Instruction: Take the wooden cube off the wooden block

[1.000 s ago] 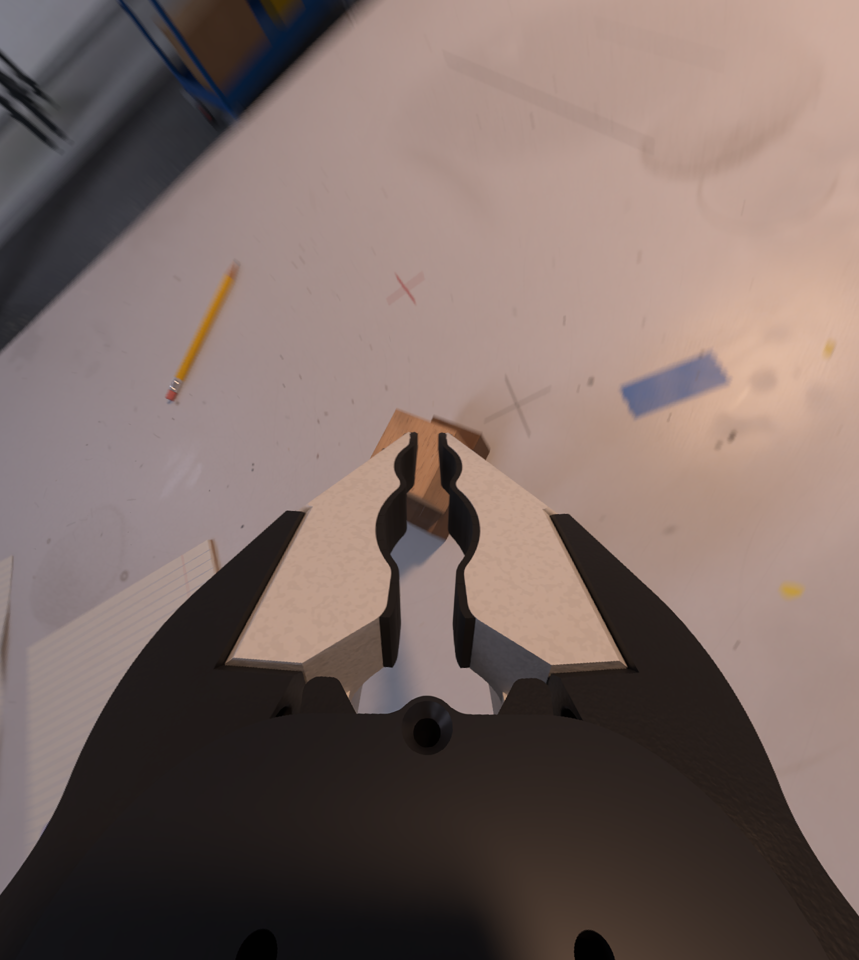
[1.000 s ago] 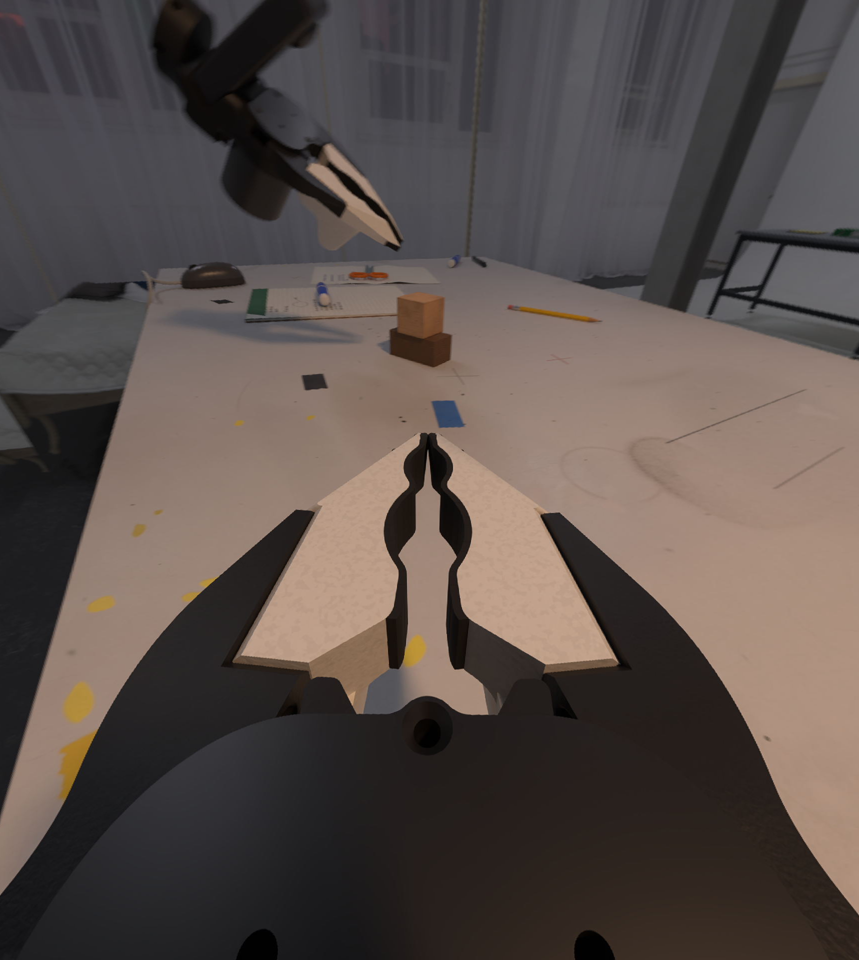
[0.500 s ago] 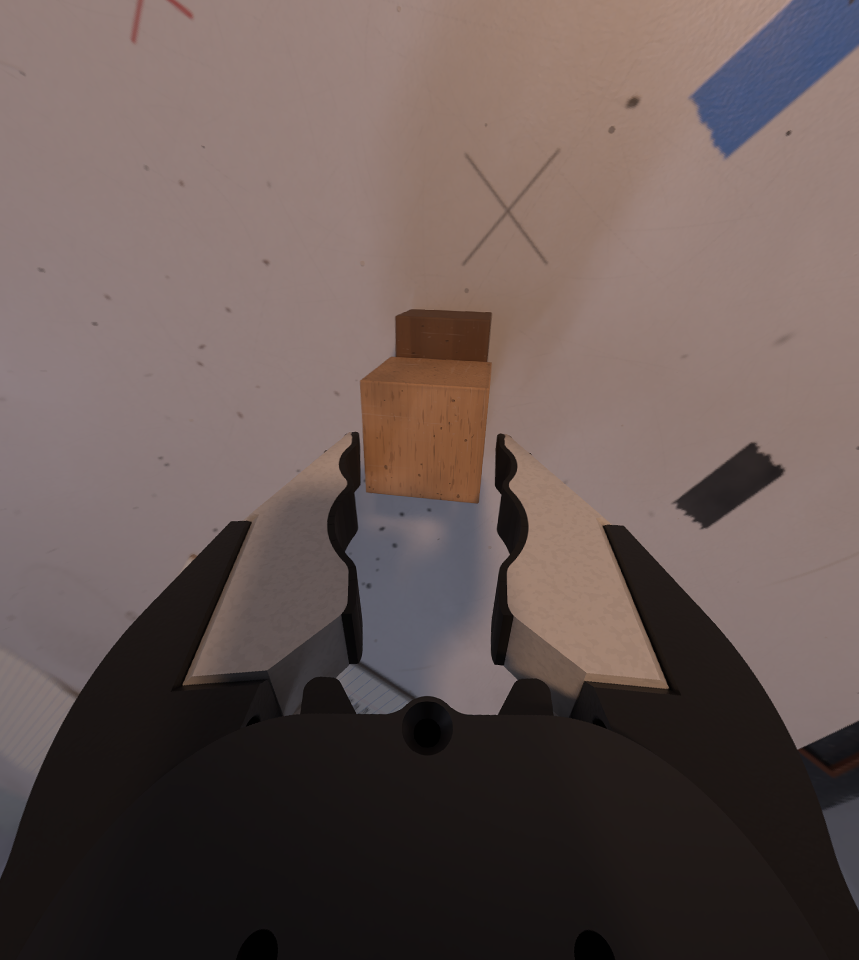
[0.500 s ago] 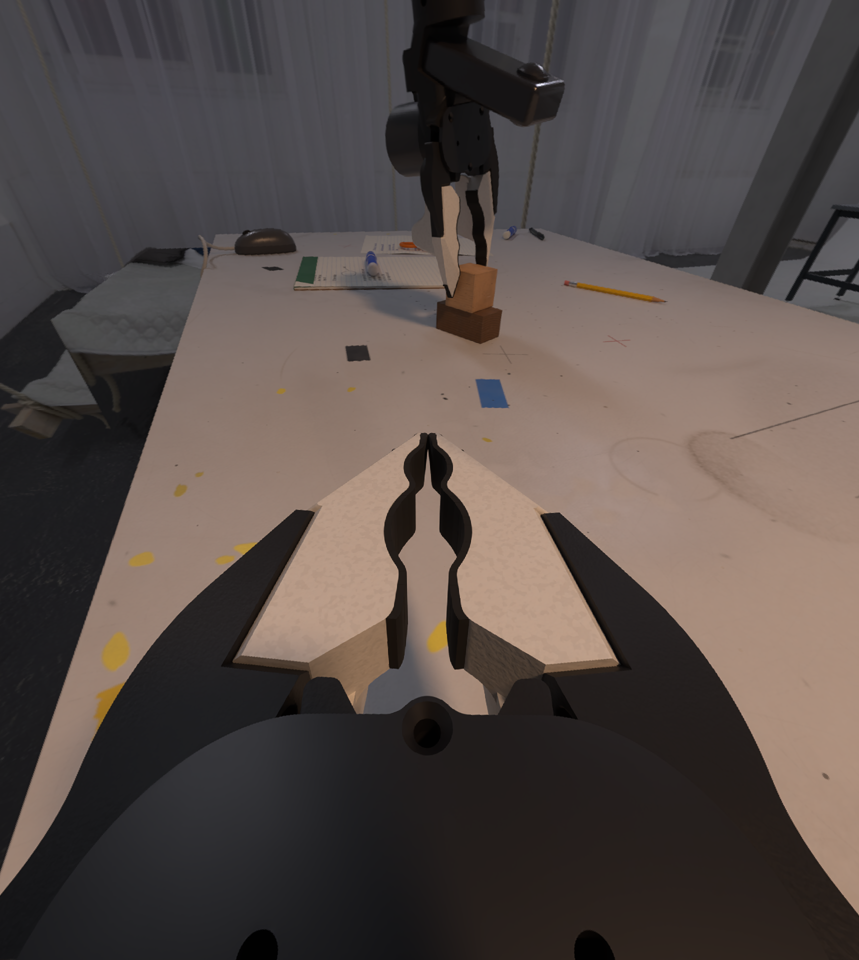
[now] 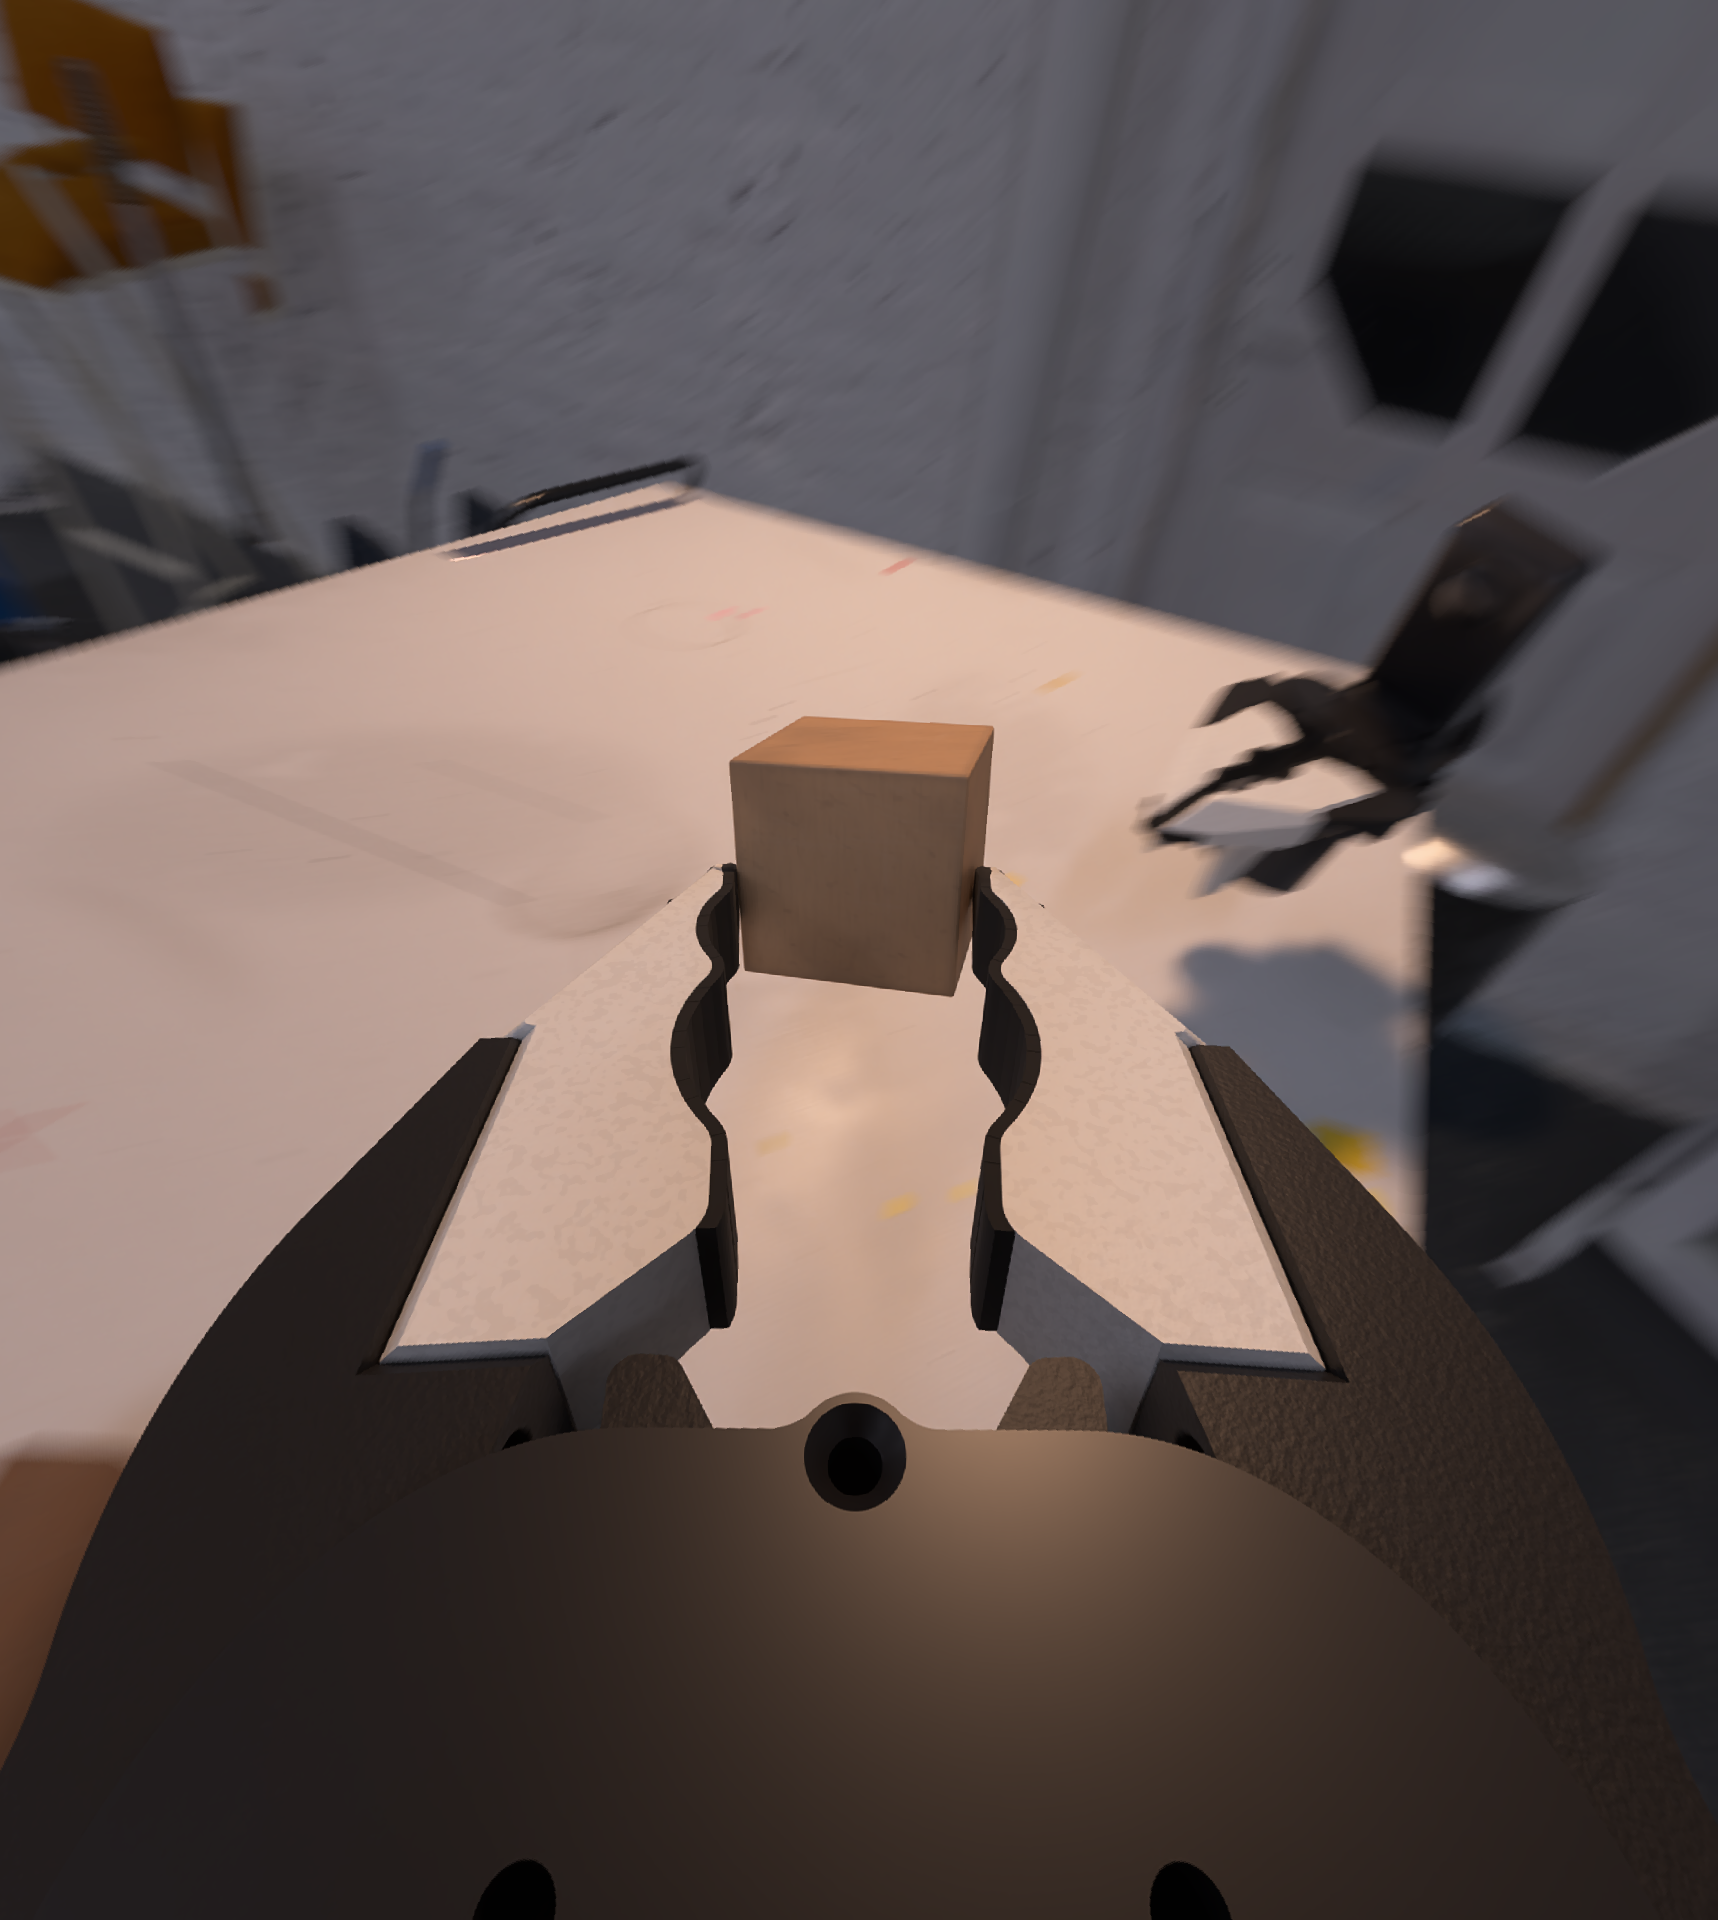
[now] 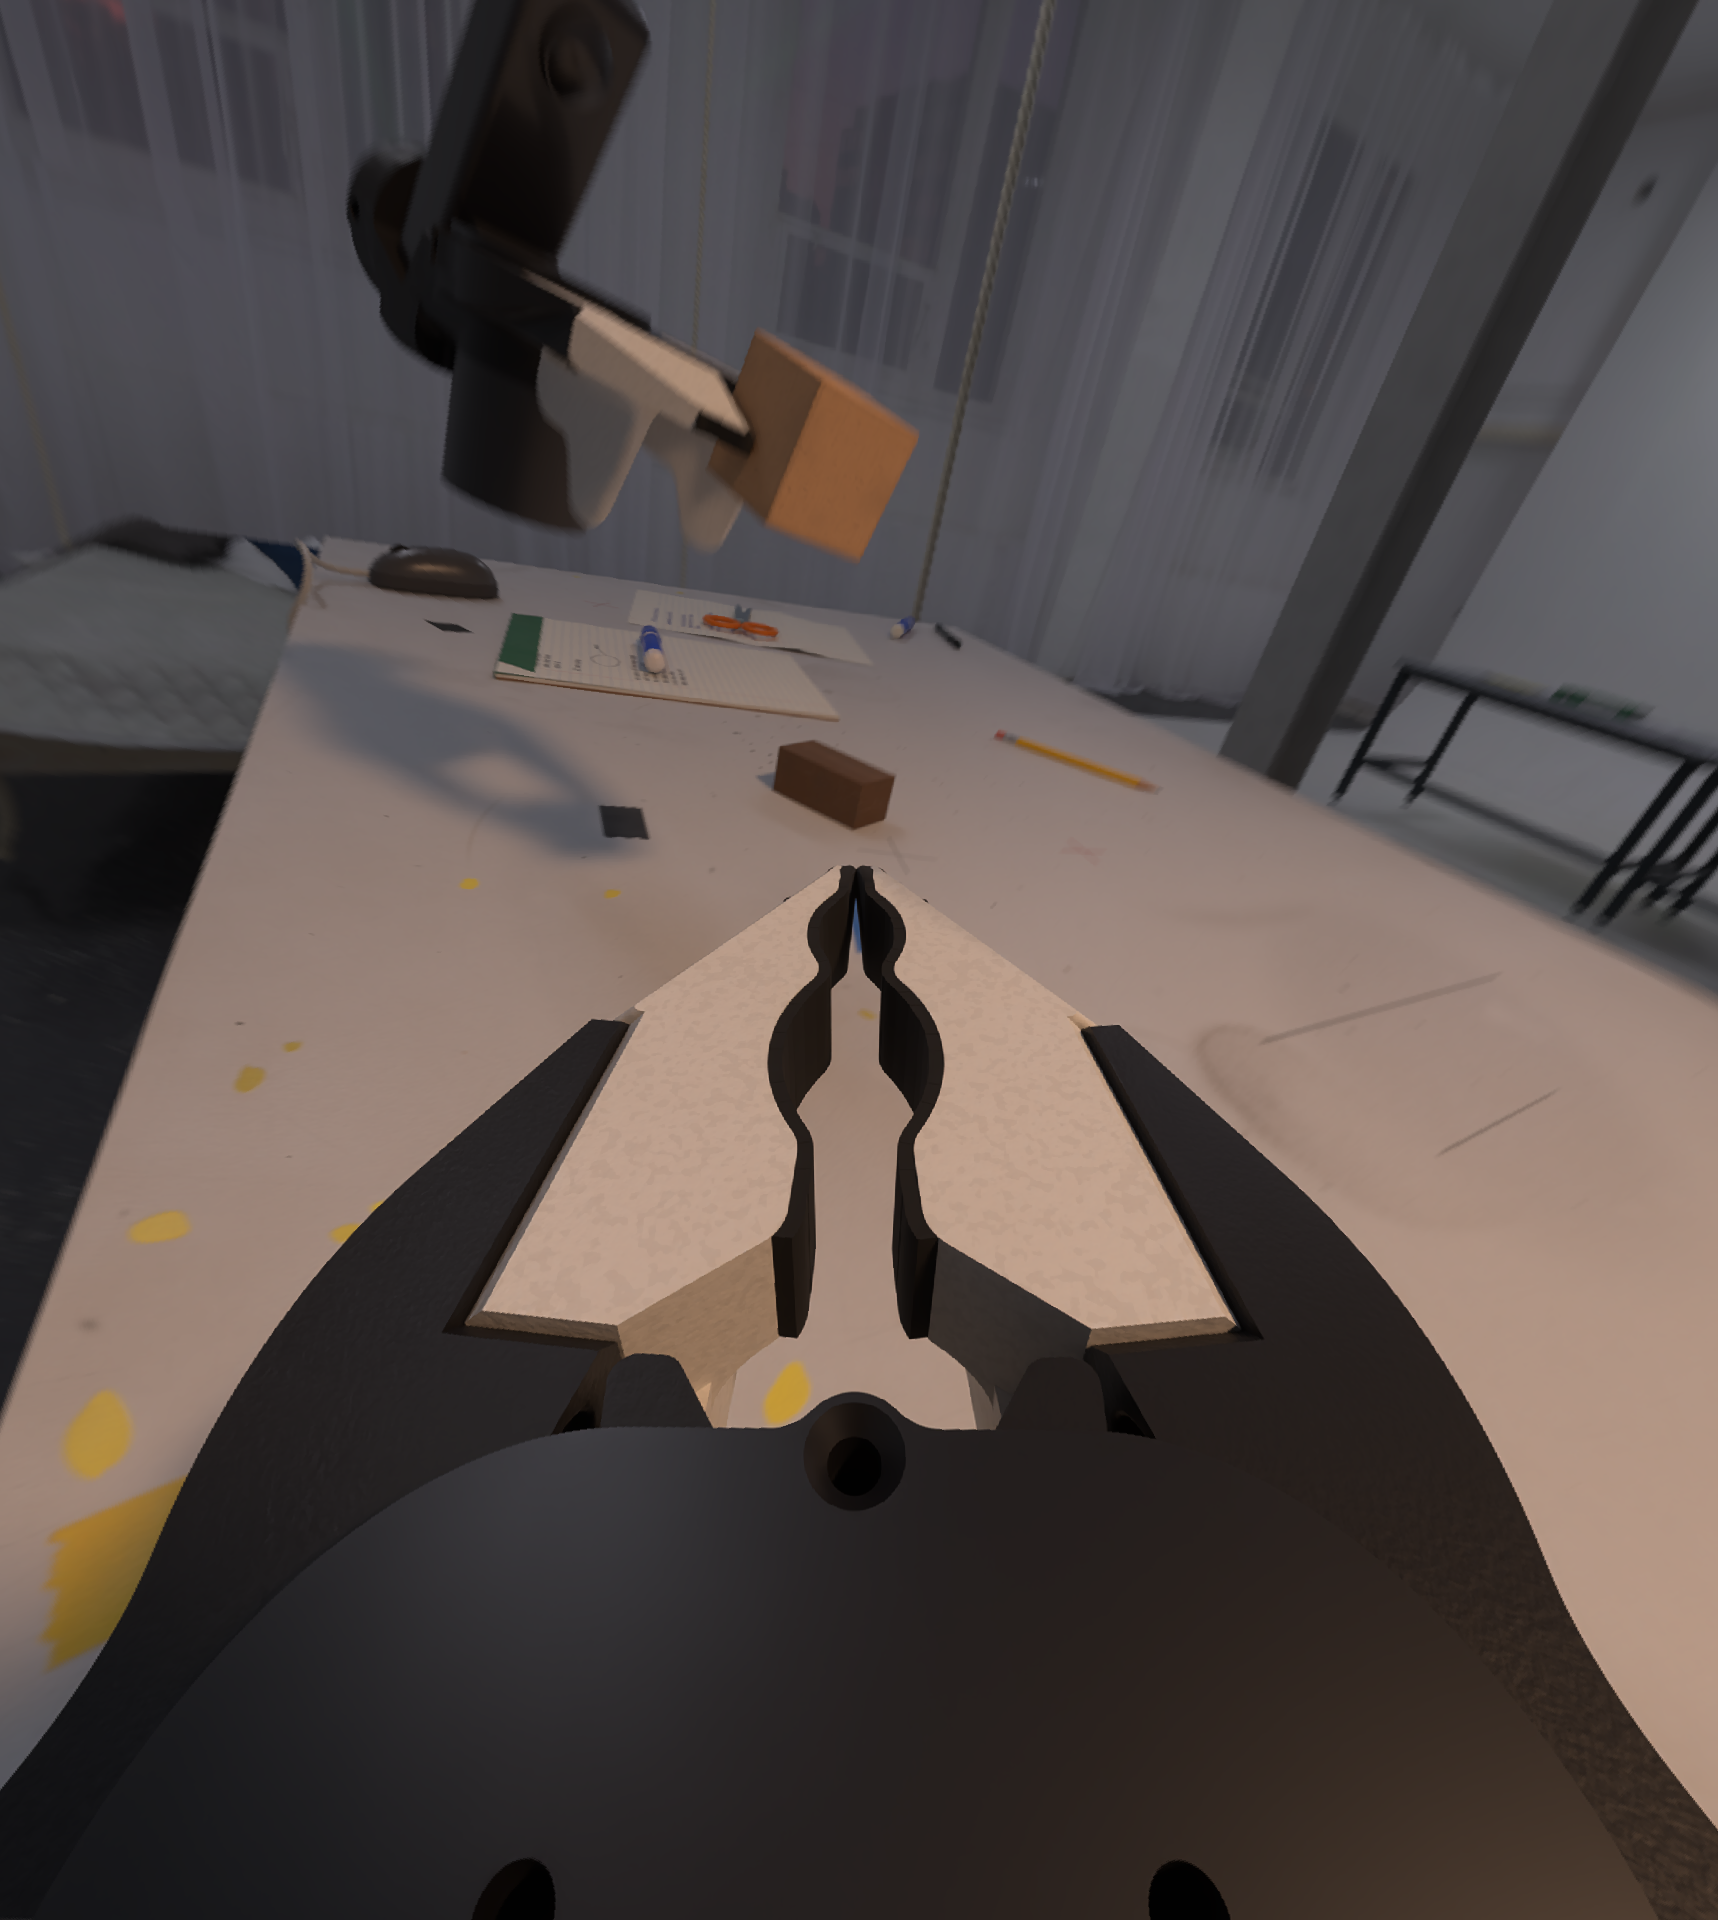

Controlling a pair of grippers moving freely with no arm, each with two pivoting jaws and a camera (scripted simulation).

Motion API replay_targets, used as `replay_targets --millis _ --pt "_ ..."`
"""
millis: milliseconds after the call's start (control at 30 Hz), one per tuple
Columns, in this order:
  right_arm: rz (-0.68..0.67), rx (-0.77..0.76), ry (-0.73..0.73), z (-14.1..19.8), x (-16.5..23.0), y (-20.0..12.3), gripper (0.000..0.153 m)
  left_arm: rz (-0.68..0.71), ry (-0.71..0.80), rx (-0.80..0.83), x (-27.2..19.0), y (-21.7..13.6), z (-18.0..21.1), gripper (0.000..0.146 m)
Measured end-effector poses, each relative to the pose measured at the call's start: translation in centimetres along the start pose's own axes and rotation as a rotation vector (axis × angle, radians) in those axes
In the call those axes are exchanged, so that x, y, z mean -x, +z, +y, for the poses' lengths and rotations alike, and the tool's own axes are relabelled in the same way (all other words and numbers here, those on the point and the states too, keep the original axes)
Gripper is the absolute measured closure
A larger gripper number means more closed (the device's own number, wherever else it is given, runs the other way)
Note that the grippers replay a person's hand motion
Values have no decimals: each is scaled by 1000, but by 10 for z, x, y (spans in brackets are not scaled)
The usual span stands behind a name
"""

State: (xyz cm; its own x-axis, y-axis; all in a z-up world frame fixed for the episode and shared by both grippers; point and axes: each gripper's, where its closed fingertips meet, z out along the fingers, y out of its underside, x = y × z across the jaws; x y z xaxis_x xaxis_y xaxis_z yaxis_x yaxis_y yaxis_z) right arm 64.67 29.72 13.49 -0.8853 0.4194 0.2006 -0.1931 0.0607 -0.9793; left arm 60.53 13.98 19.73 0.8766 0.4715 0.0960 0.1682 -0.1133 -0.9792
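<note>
Since the frame half a second earlier, the left gripper (image 5: pixel 855 899) has closed on the wooden cube (image 5: pixel 860 868) and carried it up off the wooden block (image 6: pixel 832 783), which now sits bare on the table (image 6: pixel 1250 1039). On the left side of the right wrist view, this gripper hangs high above the block, tilted, with the cube pinched at the very ends of its fingertips (image 5: pixel 725 904) and most of the cube projecting beyond them. Contact is confined to the cube's near lower edges, so the hold appears shallow; judged from this, keep the squeeze constant and avoid abrupt rotation, since a tip-only pinch may let the cube pivot or slip. Set-down should be on open table well apart from the block, lowering until the cube's face lies flat before spreading the fingers. To the right, the right gripper (image 6: pixel 855 883) sits low over the table, its fingers pressed together on nothing, near the block but not touching it.
</note>
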Motion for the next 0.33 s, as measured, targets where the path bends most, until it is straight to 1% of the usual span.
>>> replay_targets --millis 67,167,233,333 --pt "21 -12 -108 -13 5 1 153 145 -119 -90 -40 20 12 101" --pt "14 3 -236 -25 19 4 153 274 -255 -170 -75 45 31 101" --pt "1 6 -244 -26 29 6 153 295 -308 -212 -81 55 44 101" --pt "-8 13 -231 -18 36 10 153 287 -389 -206 -78 64 67 101"
